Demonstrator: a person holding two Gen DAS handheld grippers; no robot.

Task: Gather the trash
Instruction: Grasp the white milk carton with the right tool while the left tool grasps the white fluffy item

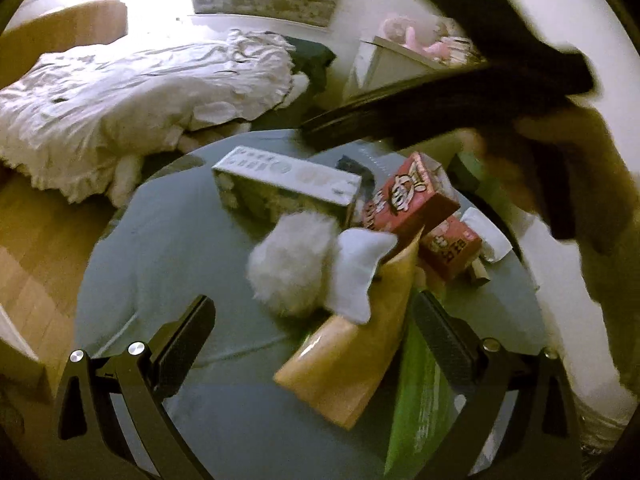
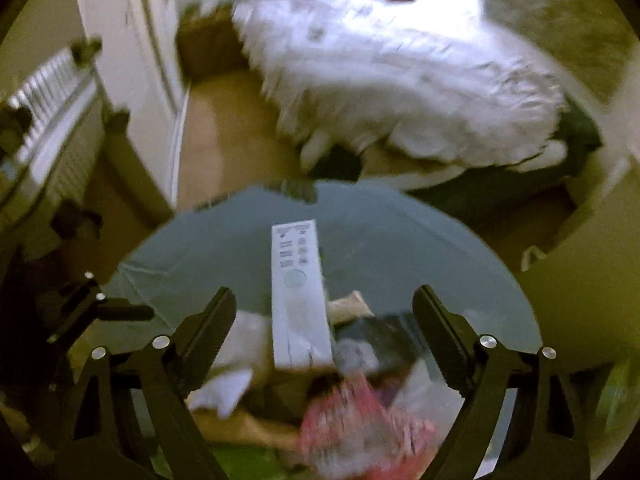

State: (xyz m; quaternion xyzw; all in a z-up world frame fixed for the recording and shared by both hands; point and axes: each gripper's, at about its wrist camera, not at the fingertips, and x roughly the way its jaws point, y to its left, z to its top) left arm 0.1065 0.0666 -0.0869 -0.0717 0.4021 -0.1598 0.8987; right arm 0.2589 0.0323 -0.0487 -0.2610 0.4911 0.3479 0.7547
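Observation:
A round grey-blue table (image 1: 168,248) carries a heap of trash: a long white box (image 1: 280,184), a red carton (image 1: 408,196), a smaller red carton (image 1: 448,246), a white fluffy lump (image 1: 288,264), a pale cloth (image 1: 360,268), a tan packet (image 1: 352,360) and a green packet (image 1: 416,400). My left gripper (image 1: 316,320) hangs open over the heap, the tan packet lying below its gap, untouched. My right gripper (image 2: 324,320) is open above the white box (image 2: 300,296) and the blurred red carton (image 2: 360,424). It shows as a dark blur (image 1: 440,112) in the left wrist view.
White ruffled bedding (image 1: 140,92) lies on the wooden floor (image 1: 36,248) beyond the table. A cardboard box (image 1: 60,36) and a white box of pink toys (image 1: 408,52) stand farther back. A radiator (image 2: 52,120) and a white door (image 2: 132,60) are to the left.

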